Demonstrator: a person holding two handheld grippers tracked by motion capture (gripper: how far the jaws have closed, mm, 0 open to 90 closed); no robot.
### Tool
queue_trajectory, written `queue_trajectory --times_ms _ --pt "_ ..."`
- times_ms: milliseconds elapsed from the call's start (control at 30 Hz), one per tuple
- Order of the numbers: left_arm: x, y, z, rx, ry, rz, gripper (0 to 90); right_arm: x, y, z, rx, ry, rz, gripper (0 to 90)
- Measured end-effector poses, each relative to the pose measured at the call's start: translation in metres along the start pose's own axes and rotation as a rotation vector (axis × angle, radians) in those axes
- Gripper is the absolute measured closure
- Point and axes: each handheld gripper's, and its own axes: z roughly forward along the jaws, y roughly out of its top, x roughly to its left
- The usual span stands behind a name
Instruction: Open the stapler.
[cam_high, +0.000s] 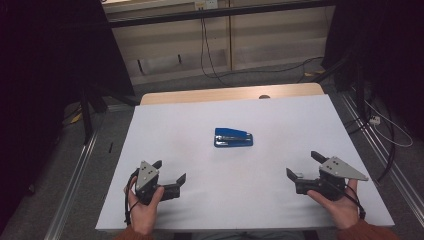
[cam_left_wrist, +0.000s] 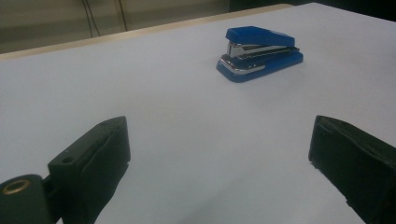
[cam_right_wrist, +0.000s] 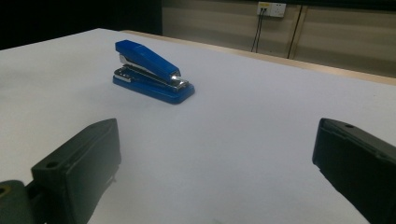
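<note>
White table (cam_high: 165, 125) | blue stapler (cam_high: 233, 137) centre | left gripper (cam_high: 169, 171), right gripper (cam_high: 301, 165) wide open, empty

My left claw (cam_high: 171, 171) and my right claw (cam_high: 303, 164) are both black, each topped with a plain grey plate. Ahead of me the stapler (cam_high: 233, 137) is bright blue all over, with a shiny silver metal strip showing between its top and base. The worktop (cam_high: 280, 120) is plain white, unpatterned, with a pale wood-coloured strip along its far edge.
</note>
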Motion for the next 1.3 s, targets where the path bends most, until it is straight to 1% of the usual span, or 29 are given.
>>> queue_trajectory --times_ms 67,133,167,200,233,333,367,400,433,467,500,533,567,600,633,667,700,733,767,833,867,933,967,1067,1100,1167,1233,1267,1300 --pt "0.001 0.000 0.000 0.001 -0.004 -0.003 5.8 0.002 0.000 0.002 0.005 0.013 -0.009 1.3" --pt "0.003 0.001 -0.001 0.013 -0.048 -0.002 8.2 0.004 0.000 0.004 0.020 0.025 -0.020 1.8" --pt "0.003 0.001 -0.001 0.013 -0.048 -0.002 7.8 0.005 0.000 0.005 0.031 0.033 -0.031 1.8" --pt "0.002 0.001 0.000 0.008 -0.051 -0.005 7.8 0.005 0.000 0.005 0.031 0.033 -0.031 1.8" --pt "0.002 0.002 -0.001 -0.001 -0.058 0.006 6.8 0.007 0.001 0.007 0.031 0.038 -0.037 2.1" --pt "0.001 0.002 0.000 -0.011 -0.067 -0.001 5.7 0.008 0.002 0.008 0.028 0.044 -0.034 2.1" --pt "0.000 0.002 0.002 -0.009 -0.082 -0.014 5.6 0.010 0.002 0.010 0.031 0.052 -0.029 2.0" --pt "0.000 0.002 0.002 -0.009 -0.082 -0.014 5.6 0.010 0.002 0.010 0.031 0.052 -0.029 2.0" --pt "-0.002 0.002 0.003 -0.031 -0.104 -0.045 5.6 0.012 0.002 0.012 0.035 0.063 -0.032 2.6" --pt "-0.002 0.002 0.003 -0.031 -0.104 -0.045 5.5 0.012 0.002 0.012 0.035 0.068 -0.029 3.1" --pt "-0.003 0.002 0.004 -0.033 -0.117 -0.053 5.5 0.012 0.002 0.012 0.035 0.068 -0.029 3.1" --pt "-0.004 0.003 0.005 -0.033 -0.120 -0.041 5.0 0.012 0.002 0.013 0.035 0.078 -0.022 3.5" --pt "-0.006 0.004 0.007 -0.029 -0.141 -0.031 5.0 0.013 0.002 0.016 0.043 0.085 -0.018 3.4" --pt "-0.006 0.004 0.007 -0.029 -0.141 -0.031 5.0 0.013 0.003 0.017 0.043 0.086 -0.018 3.4" --pt "-0.008 0.004 0.008 -0.018 -0.162 -0.012 5.0 0.014 0.003 0.018 0.041 0.087 -0.018 3.3" --pt "-0.009 0.005 0.009 -0.006 -0.167 0.000 5.0 0.014 0.004 0.019 0.040 0.086 -0.019 3.0" --pt "-0.009 0.005 0.009 -0.006 -0.167 0.000 5.0 0.014 0.004 0.019 0.040 0.086 -0.019 3.0" --pt "-0.010 0.006 0.009 0.012 -0.175 0.027 5.0 0.015 0.004 0.020 0.041 0.089 -0.019 2.8" --pt "-0.010 0.006 0.010 0.016 -0.182 0.027 5.0 0.016 0.005 0.021 0.040 0.091 -0.026 2.7" --pt "-0.011 0.007 0.011 0.018 -0.181 0.032 5.1 0.018 0.005 0.023 0.039 0.090 -0.036 2.6" --pt "-0.011 0.008 0.012 0.028 -0.180 0.039 5.1 0.019 0.005 0.024 0.039 0.090 -0.038 2.2" --pt "-0.012 0.010 0.013 0.045 -0.166 0.058 5.5 0.022 0.006 0.028 0.034 0.072 -0.025 1.2" --pt "-0.013 0.011 0.014 0.054 -0.169 0.065 5.5 0.022 0.006 0.028 0.034 0.072 -0.025 1.2" --pt "-0.014 0.011 0.017 0.068 -0.189 0.065 5.6 0.026 0.008 0.034 0.045 0.049 -0.027 1.5" --pt "-0.015 0.010 0.017 0.061 -0.183 0.066 5.6 0.028 0.008 0.037 0.045 0.068 -0.025 1.5" --pt "-0.017 0.010 0.017 0.052 -0.178 0.061 5.6 0.029 0.008 0.038 0.046 0.075 -0.026 1.5" --pt "-0.018 0.011 0.018 0.039 -0.170 0.064 5.5 0.034 0.010 0.044 0.045 0.091 -0.045 1.5" --pt "-0.018 0.011 0.018 0.039 -0.170 0.064 5.5 0.034 0.010 0.044 0.045 0.091 -0.045 1.5" --pt "-0.019 0.011 0.020 0.030 -0.167 0.056 5.5 0.037 0.012 0.047 0.050 0.079 -0.042 1.4"
